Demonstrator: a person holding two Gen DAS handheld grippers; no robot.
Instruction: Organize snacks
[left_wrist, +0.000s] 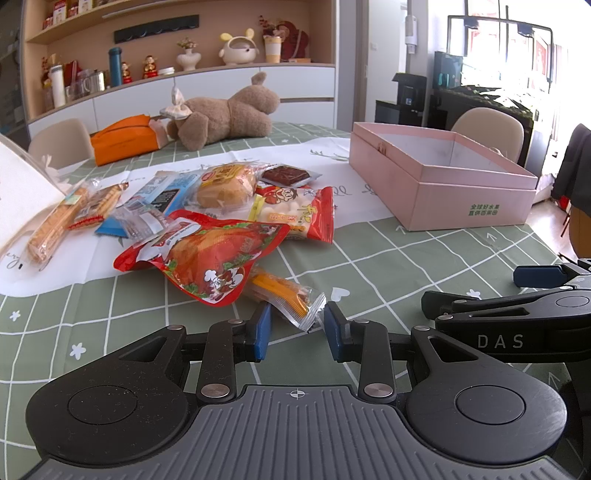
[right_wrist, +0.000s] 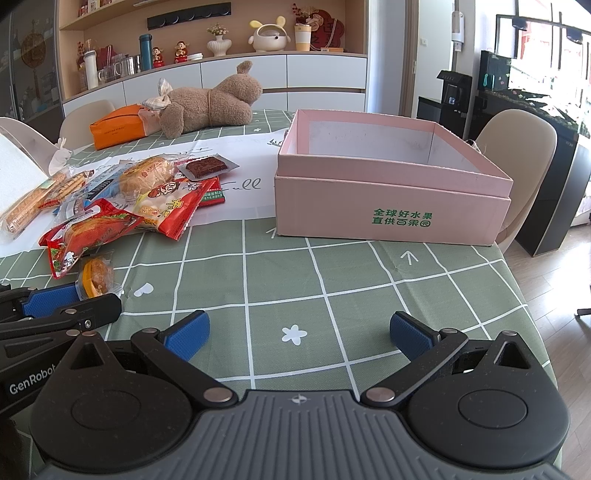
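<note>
Where green print shows, pink box (right_wrist: 388, 206) reads 全球好水果.

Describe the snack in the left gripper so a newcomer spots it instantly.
Start at the snack pile left of the pink box. At its near edge, half under the red pouch, lies a small clear packet: the only one with an orange tray inside.

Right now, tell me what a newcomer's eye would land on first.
The empty pink cardboard box on the right of the green checked tablecloth, and the heap of bright snack packets on the left, topped by a red chicken-print pouch. Behind them, a brown plush bear lies on its side.
</note>
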